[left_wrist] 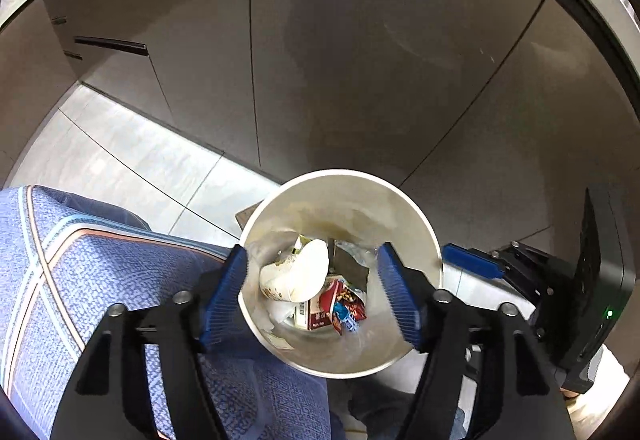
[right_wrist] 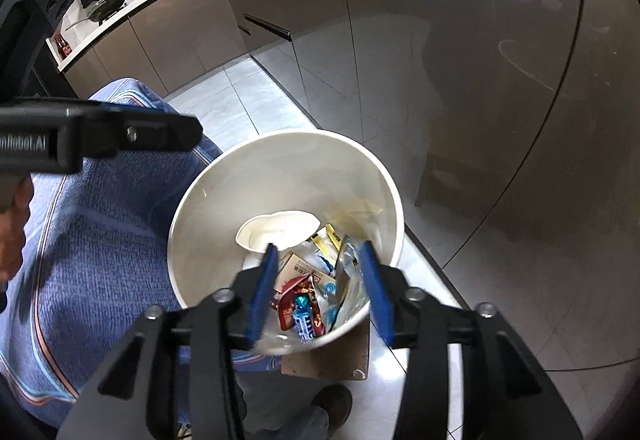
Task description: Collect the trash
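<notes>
Above the white bin point(left_wrist: 340, 364), the left hand-held gripper point(left_wrist: 314, 294) and the right hand-held gripper point(right_wrist: 320, 290) both point steeply down into its mouth, jaws apart and holding nothing. The trash lies directly below them at the bottom of the bin, neither hand clearly nearer: a crumpled white paper cup point(left_wrist: 294, 276) on its side, a red-and-white carton point(left_wrist: 318, 314), snack wrappers point(right_wrist: 298, 298) and clear plastic point(right_wrist: 348, 272). The bin stands on the pale tiled floor point(left_wrist: 132, 156), just beside a blue patterned cloth point(left_wrist: 72, 272) and near grey cabinet doors point(left_wrist: 320, 40).
</notes>
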`<state>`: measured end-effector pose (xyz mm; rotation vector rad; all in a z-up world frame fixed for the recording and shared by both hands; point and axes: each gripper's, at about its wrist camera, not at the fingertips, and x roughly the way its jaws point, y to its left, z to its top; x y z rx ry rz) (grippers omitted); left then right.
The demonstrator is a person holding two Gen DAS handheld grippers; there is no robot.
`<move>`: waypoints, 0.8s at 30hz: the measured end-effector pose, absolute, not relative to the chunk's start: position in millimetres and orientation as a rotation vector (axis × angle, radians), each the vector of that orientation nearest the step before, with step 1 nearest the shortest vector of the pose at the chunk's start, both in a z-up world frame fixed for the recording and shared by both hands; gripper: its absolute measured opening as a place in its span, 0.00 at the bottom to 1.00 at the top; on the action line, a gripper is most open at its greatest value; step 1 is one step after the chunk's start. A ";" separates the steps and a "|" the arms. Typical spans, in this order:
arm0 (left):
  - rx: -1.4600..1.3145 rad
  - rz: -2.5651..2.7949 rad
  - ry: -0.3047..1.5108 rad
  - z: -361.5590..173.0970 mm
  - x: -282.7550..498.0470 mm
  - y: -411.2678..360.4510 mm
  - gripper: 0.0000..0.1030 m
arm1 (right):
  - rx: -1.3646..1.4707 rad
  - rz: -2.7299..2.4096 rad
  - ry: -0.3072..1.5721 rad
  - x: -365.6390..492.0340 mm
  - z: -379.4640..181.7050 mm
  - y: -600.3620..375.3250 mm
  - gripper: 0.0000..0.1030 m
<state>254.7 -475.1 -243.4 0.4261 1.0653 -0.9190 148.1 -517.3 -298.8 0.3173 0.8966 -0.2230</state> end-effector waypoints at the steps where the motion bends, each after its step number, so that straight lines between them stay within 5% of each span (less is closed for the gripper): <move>1: 0.418 -0.914 1.062 -240.6 254.4 -473.9 0.71 | 0.319 -0.224 0.893 146.6 -298.1 -517.5 0.56; 6: 0.391 -0.858 1.000 -225.3 254.0 -465.5 0.92 | 0.321 -0.213 0.872 136.9 -287.7 -513.0 0.98; 24: 0.261 -0.531 0.870 -115.0 191.3 -293.4 0.92 | 0.243 -0.226 0.798 102.0 -148.6 -410.9 0.97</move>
